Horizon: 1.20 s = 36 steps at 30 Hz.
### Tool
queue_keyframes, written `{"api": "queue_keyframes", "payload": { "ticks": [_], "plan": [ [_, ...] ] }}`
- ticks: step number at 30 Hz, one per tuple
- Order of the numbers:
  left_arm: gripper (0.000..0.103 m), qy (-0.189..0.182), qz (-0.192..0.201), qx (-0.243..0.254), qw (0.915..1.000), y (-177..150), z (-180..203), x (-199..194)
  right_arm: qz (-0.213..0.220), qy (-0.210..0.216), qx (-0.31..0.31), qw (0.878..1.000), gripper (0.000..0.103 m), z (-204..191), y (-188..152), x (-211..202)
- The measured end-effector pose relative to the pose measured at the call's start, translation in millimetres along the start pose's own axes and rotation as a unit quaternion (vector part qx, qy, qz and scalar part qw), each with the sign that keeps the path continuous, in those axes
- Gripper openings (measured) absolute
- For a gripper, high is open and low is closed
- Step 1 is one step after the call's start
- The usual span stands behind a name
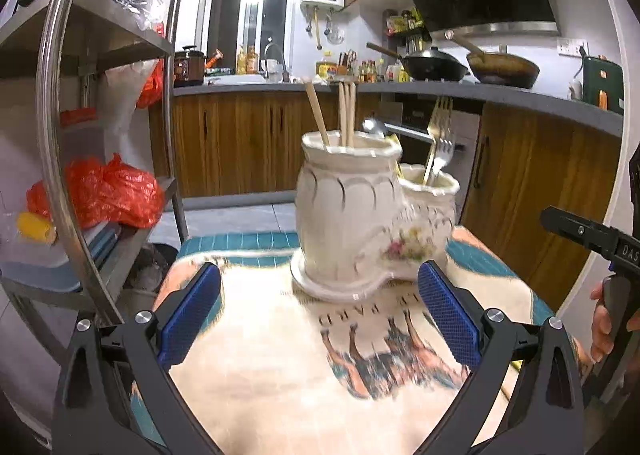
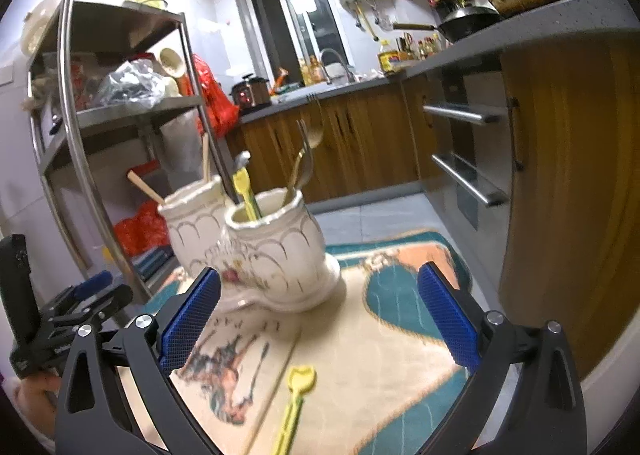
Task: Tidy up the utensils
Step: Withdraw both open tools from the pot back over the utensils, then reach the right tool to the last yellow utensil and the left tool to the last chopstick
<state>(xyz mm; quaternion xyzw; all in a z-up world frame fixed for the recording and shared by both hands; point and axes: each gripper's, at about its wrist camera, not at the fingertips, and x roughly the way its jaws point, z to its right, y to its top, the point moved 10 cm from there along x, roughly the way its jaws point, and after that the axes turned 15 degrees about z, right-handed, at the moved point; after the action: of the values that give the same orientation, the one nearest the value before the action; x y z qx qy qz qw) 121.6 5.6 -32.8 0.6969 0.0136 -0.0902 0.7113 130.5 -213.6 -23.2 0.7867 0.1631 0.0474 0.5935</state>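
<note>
A white ceramic two-pot utensil holder [image 1: 360, 211] [image 2: 256, 247] stands on a printed cloth. Its taller pot holds wooden chopsticks [image 1: 347, 115] [image 2: 205, 159]. Its lower pot holds forks [image 1: 438, 139] [image 2: 300, 163], a metal spoon [image 1: 384, 127] and a yellow utensil [image 2: 245, 191]. A loose yellow spoon [image 2: 294, 403] and a chopstick [image 2: 276, 379] lie on the cloth just in front of my right gripper [image 2: 320, 319]. That gripper is open and empty. My left gripper [image 1: 320, 311] is open and empty, close in front of the holder.
The cloth [image 1: 280, 355] covers a small table with edges at left and right. A steel shelf rack [image 1: 80, 159] with red bags stands at the left. Wooden kitchen cabinets [image 2: 560, 183] and a grey counter run behind and to the right.
</note>
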Motion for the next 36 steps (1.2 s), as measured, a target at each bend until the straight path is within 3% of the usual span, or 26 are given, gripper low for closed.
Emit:
{"api": "queue_keyframes", "payload": {
  "ticks": [13, 27, 32, 36],
  "plan": [
    [0.097, -0.007, -0.037, 0.013, 0.9992, -39.1, 16.7, -22.2, -0.047, -0.039, -0.018, 0.998, 0.098, 14.0, -37.7, -29.1],
    [0.097, -0.012, -0.056, 0.0, 0.9984, -50.0, 18.6, -21.8, -0.074, -0.054, -0.043, 0.995, 0.098, 12.3, -51.5, -38.9],
    [0.097, -0.022, -0.062, 0.01, 0.9978, -52.8, 26.7, -19.2, -0.109, -0.053, -0.091, 0.988, 0.098, 3.6, -67.1, -37.3],
    [0.097, -0.032, -0.064, 0.013, 0.9974, -53.6, 30.3, -18.4, -0.147, -0.035, -0.092, 0.984, 0.098, -2.7, -85.5, -32.2]
  ]
}}
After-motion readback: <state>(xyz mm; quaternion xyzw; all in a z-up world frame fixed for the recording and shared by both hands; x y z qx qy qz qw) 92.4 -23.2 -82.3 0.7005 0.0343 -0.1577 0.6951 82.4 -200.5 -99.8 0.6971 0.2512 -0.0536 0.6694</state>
